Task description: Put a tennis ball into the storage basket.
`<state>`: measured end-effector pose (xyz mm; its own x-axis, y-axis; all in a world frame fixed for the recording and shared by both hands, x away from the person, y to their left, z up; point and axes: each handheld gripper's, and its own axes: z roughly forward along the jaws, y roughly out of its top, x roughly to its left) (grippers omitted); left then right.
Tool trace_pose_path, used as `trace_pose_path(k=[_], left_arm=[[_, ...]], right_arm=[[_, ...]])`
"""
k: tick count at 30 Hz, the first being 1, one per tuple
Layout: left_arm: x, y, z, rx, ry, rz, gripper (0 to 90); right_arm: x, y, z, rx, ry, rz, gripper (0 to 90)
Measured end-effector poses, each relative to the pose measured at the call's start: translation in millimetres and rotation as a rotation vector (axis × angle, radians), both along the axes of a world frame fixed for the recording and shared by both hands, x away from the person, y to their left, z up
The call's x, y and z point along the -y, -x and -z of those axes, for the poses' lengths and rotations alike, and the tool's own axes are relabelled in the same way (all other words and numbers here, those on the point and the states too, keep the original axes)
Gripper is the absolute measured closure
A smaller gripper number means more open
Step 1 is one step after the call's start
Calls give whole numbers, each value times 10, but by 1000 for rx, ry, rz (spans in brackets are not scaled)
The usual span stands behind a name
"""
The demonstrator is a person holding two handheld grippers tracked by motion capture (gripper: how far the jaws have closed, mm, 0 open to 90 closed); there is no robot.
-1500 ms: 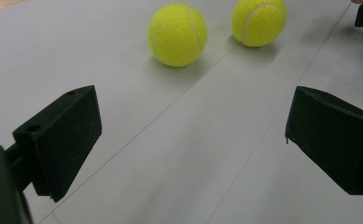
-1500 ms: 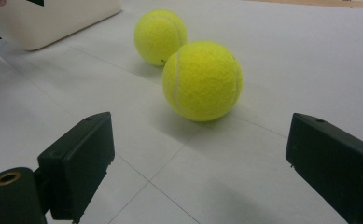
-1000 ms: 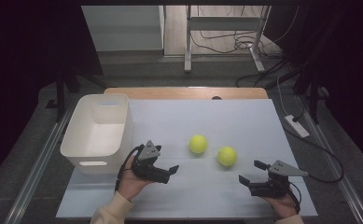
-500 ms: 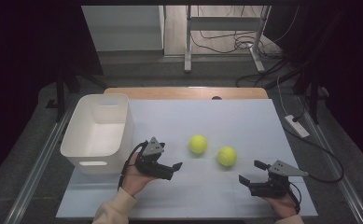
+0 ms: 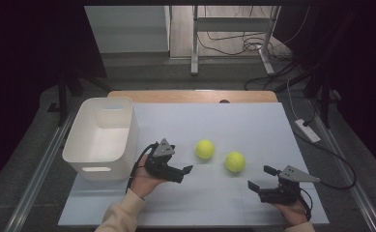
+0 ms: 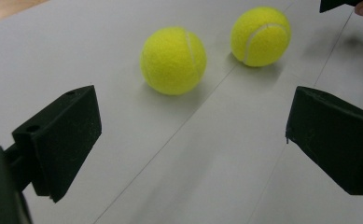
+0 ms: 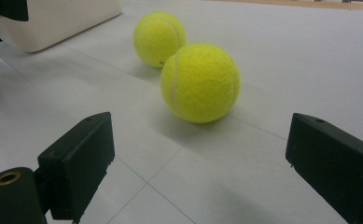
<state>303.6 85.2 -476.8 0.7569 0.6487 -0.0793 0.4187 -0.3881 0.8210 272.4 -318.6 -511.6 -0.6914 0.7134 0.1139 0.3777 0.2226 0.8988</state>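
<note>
Two yellow tennis balls lie on the white table. In the high view the left ball (image 5: 205, 149) rests just right of my left gripper (image 5: 182, 172), which is open and empty with its jaws pointing right. The right ball (image 5: 235, 161) sits up and left of my right gripper (image 5: 261, 178), also open and empty. In the left gripper view the nearer ball (image 6: 173, 60) and farther ball (image 6: 261, 36) lie ahead of the spread jaws of the left gripper (image 6: 193, 135). In the right gripper view one ball (image 7: 200, 83) sits close ahead of the right gripper (image 7: 198, 158), with the other ball (image 7: 159, 39) behind it.
A white plastic bin (image 5: 74, 145) stands at the table's left, beside my left hand; its wall (image 7: 53, 18) shows in the right gripper view. A wooden edge (image 5: 190, 95) runs along the far side. Cables and a power strip (image 5: 307, 130) lie on the floor to the right.
My left gripper has slid a little to the right, closer to the left ball. The right gripper and both balls have stayed put.
</note>
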Motion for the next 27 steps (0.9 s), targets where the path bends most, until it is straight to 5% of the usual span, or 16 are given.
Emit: trace_pose_path(k=[14,27], left_arm=[[82,-137,-13,-27,29,12,40],[209,-267,-37,-22,-4,28,40]], right_arm=[[3,8,-7,3,1,5,81],[9,8,-8,4,0,6,82]])
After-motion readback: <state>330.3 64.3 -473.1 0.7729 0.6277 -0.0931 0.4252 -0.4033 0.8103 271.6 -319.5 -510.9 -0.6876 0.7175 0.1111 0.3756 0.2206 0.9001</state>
